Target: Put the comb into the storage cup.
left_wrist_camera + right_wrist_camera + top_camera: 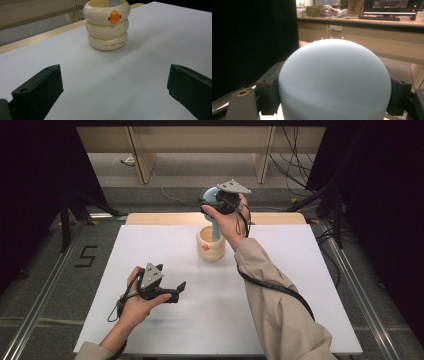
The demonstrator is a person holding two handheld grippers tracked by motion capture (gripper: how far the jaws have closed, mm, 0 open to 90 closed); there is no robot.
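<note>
Nearest the person, at about seven o'clock on the white table (300, 320), the left gripper (176, 291) rests low over the surface in the left hand (135, 302), a grey three-cornered plate on top. Its fingers (40, 90) are spread wide and released, with nothing between them; the left gripper view shows bare white table running between them toward the cream holder. All around this gripper the sheet lies open: a broad free stretch to the near edge, to the left edge, and across the whole right half of the table at three to five o'clock.

Farther off, at roughly twelve o'clock from table centre, stands a cream holder (210, 245) shaped like three stacked rings, upright, with a small orange duck-bill mark (114, 17) on its top ring facing the left gripper and small lettering on the lowest ring. It sits a little short of the far edge, where a strip of pale wood shows beyond the white sheet. A pale blue brush (211, 200) stands with its handle down inside the holder.

Above it, the right gripper (220, 202), held by the right hand (231, 222), has its fingers (268, 92) clenched on the brush's rounded blue head, one on each side. Beyond the table edge the floor carries loose cables, with dark curtains at both sides.
</note>
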